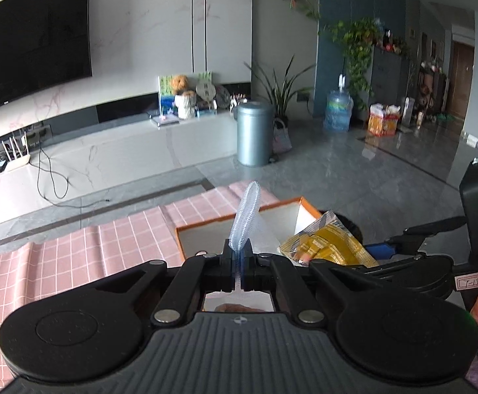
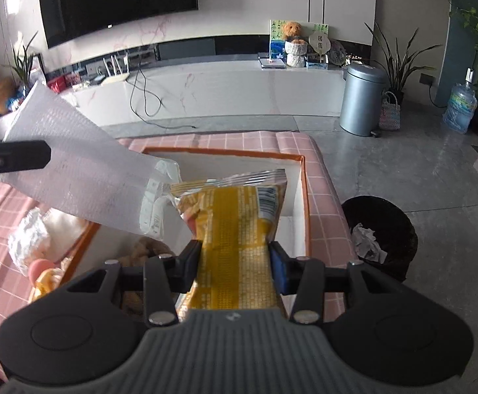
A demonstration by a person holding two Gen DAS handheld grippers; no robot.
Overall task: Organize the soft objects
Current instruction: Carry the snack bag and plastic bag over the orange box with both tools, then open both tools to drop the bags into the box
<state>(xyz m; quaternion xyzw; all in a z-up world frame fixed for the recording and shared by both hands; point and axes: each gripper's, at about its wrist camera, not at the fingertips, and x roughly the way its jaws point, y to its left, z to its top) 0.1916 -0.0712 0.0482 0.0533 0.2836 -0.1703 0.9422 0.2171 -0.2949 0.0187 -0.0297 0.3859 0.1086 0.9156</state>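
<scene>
Room w/ wall TV (image 2: 117, 0), marble console, grey bin (image 2: 363, 98). Pink checked cloth (image 1: 74, 256) carries orange-rimmed box (image 2: 301, 197). Right gripper (image 2: 235, 262) clamps yellow snack bag (image 2: 239, 229) above box; left gripper (image 1: 239, 259) nearly closed, pinching bubble-wrap sheet (image 2: 74, 164) edge.

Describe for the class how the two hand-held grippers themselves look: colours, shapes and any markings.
Both are alike: a grey ribbed body with a small emblem, two round black discs at its sides, and black linkage arms with silver rivets. The left gripper has black fingers; the right gripper shows a blue pad on one finger. In the left wrist view, its housing carries a green light and a handwritten white label.
</scene>
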